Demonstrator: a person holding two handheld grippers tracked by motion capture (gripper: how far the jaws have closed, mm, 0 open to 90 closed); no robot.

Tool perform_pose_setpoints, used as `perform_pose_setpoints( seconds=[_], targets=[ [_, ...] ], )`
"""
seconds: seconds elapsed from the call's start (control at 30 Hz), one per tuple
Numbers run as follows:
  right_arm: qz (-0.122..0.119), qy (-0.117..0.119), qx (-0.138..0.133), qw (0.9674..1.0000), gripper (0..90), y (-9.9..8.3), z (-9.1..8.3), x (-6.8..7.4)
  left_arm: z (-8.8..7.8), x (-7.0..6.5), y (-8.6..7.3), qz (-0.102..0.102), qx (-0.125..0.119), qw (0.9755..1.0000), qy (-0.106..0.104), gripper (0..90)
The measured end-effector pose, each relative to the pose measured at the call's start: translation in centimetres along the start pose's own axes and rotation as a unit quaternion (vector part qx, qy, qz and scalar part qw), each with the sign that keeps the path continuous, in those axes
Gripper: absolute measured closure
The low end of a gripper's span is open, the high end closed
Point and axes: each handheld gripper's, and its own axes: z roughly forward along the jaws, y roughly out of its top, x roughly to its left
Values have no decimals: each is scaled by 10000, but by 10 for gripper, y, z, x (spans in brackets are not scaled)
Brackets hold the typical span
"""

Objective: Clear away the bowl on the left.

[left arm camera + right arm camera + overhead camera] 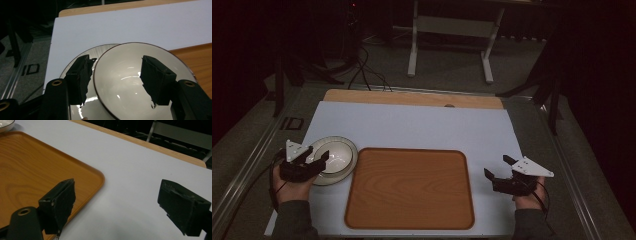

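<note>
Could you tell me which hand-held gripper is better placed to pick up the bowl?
Left. The left hand-held gripper is open right over the bowl, one jaw either side of its rim. The right hand-held gripper is open across the tray, over bare table.

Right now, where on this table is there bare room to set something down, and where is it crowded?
The wooden tray is bare across its whole surface. The white mat is free behind the tray up to the table's wooden far edge, and along the strip between the tray and the right gripper. It is crowded at the left, where the left gripper sits over the bowl on its plate.
</note>
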Motion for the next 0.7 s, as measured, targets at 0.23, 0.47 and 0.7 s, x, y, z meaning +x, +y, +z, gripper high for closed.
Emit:
perform_pose_setpoints(
  seconds=[0.23, 0.47, 0.7],
  targets=[
    [-15, -9, -5, 10000, 142, 0, 0, 0, 5, 5, -2, -127, 120, 9996, 219, 392],
    [-25, -12, 4, 10000, 142, 0, 0, 0, 12, 11, -3, -319, 333, 9981, 407, 391],
    [-48, -2, 8, 10000, 142, 0, 1, 1, 16, 14, -4, -452, 510, 9966, 472, 435]
  ],
)
